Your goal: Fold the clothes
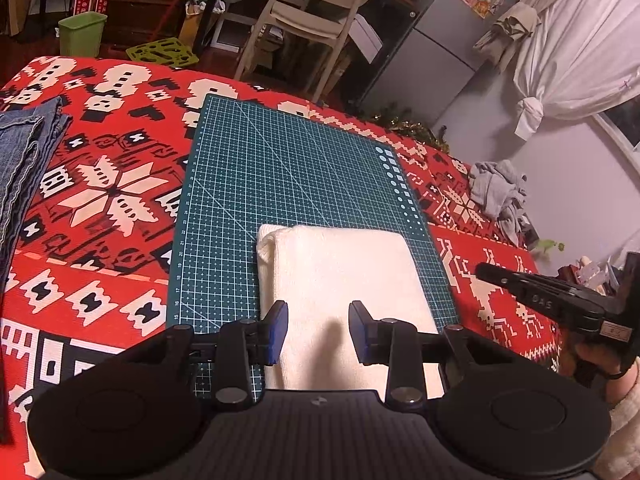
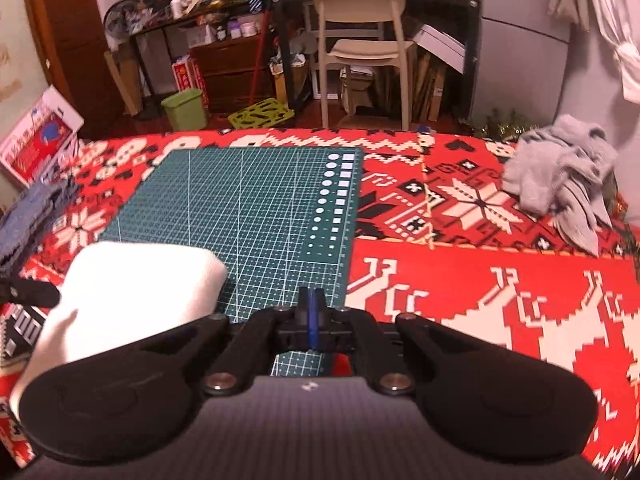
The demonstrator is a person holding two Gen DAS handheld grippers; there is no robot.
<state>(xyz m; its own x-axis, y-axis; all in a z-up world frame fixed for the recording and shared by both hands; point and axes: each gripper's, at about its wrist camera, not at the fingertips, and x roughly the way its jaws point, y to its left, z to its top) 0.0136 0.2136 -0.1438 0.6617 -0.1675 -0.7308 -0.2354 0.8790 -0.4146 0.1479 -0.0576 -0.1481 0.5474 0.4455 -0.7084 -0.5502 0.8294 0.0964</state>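
Observation:
A folded white cloth point(image 1: 340, 276) lies on the green cutting mat point(image 1: 280, 168). My left gripper point(image 1: 318, 330) is open and empty, its blue pads just above the cloth's near end. In the right wrist view the cloth point(image 2: 132, 300) sits at the left on the mat point(image 2: 248, 208). My right gripper point(image 2: 311, 316) is shut on nothing, above the mat's near right edge. It shows at the right of the left wrist view point(image 1: 552, 300). A crumpled grey garment point(image 2: 564, 184) lies at the far right of the table. Folded blue jeans point(image 1: 20, 160) lie at the left.
The table carries a red patterned cloth point(image 2: 480, 280). Beyond its far edge stand a cream chair point(image 2: 364, 40), a green bin point(image 2: 186, 108), cluttered shelves and a fridge point(image 1: 452, 40). A white curtain point(image 1: 580, 52) hangs at the right.

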